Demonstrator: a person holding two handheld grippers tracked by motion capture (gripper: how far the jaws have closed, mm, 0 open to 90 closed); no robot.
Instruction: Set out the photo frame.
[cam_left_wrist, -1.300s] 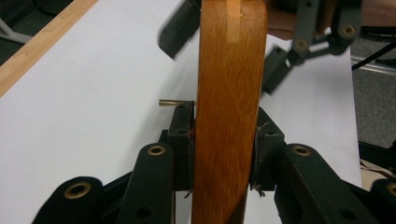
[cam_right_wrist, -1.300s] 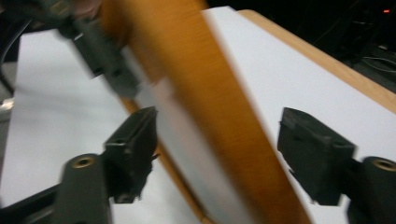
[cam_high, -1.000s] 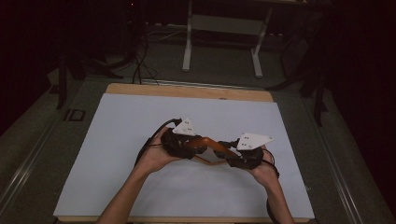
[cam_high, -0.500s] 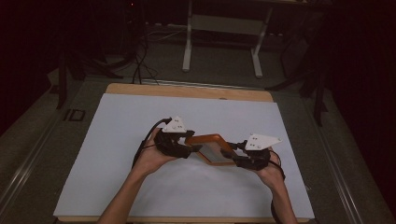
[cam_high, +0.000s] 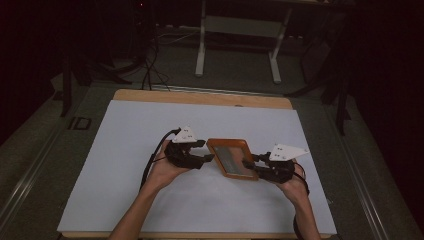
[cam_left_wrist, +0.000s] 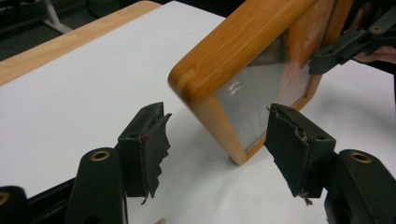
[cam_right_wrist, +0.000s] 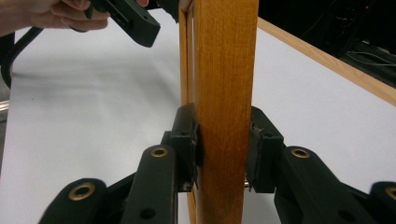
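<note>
A wooden picture frame (cam_high: 232, 157) with a glass pane is held just above the white table top, near its middle. My right gripper (cam_high: 248, 162) grips its right edge. In the right gripper view the pads press both faces of the frame's rail (cam_right_wrist: 226, 56), and the right gripper's (cam_right_wrist: 222, 149) jaws have just been closing on it. My left gripper (cam_high: 205, 151) stands at the frame's left edge. Its jaws have just been opening, and in the left gripper view the left gripper's (cam_left_wrist: 217, 144) pads stand apart on either side of the frame's corner (cam_left_wrist: 233, 51), not touching it.
The white sheet (cam_high: 125, 175) covers a wooden table whose far edge (cam_high: 200, 97) shows bare. Beyond it, on the dark floor, stand a metal stand's legs (cam_high: 201, 50) and cables. A person's forearms come in from the bottom.
The hands have drawn apart. The left gripper let go of the frame and opened. The frame, earlier hidden between both grippers, now shows its glass face, held by the right gripper.
</note>
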